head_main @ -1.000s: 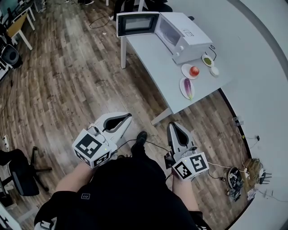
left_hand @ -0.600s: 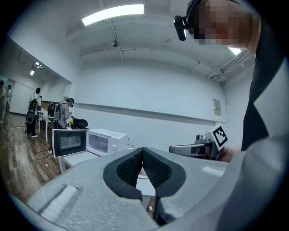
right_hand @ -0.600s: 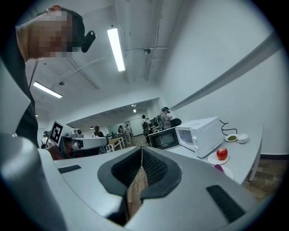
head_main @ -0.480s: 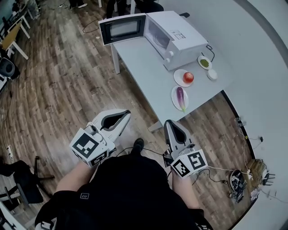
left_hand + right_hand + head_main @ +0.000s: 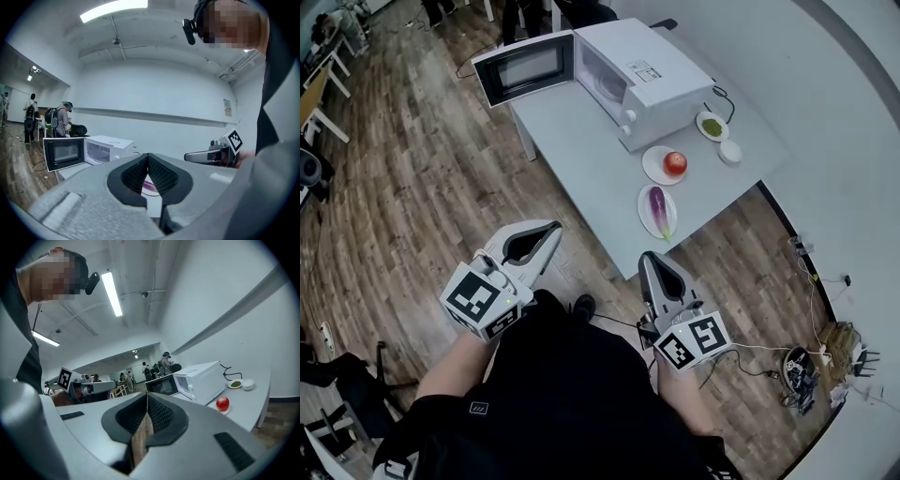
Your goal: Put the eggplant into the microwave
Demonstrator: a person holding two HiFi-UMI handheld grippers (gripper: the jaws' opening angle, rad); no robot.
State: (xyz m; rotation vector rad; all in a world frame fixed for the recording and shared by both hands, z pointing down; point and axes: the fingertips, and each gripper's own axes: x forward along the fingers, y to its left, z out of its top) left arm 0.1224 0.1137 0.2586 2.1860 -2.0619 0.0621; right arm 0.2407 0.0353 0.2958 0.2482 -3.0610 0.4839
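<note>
Lying on a white plate [image 5: 644, 201] near the table's [image 5: 581, 150] front edge: eggplant [image 5: 657, 206], purple, well apart from both grippers.

- Beside it: apple [image 5: 675, 163] on a second plate, then a green-filled dish [image 5: 710, 126] and a small white cup [image 5: 730, 152].
- Microwave [image 5: 642, 75]: white, at the table's far end, door [image 5: 523, 67] swung wide open.
- Room: grey table, wood-plank floor [image 5: 412, 187], white wall on the right, people standing far off.
- Left gripper [image 5: 553, 226] and right gripper [image 5: 649, 256]: jaws together, nothing between them, both held short of the table.
- Change over the last second: table and microwave sit closer to the grippers, whose jaws are pressed together as before.
- Obscured: in the left gripper view the jaws cover all but a sliver of the eggplant; microwave interior unclear.
</note>
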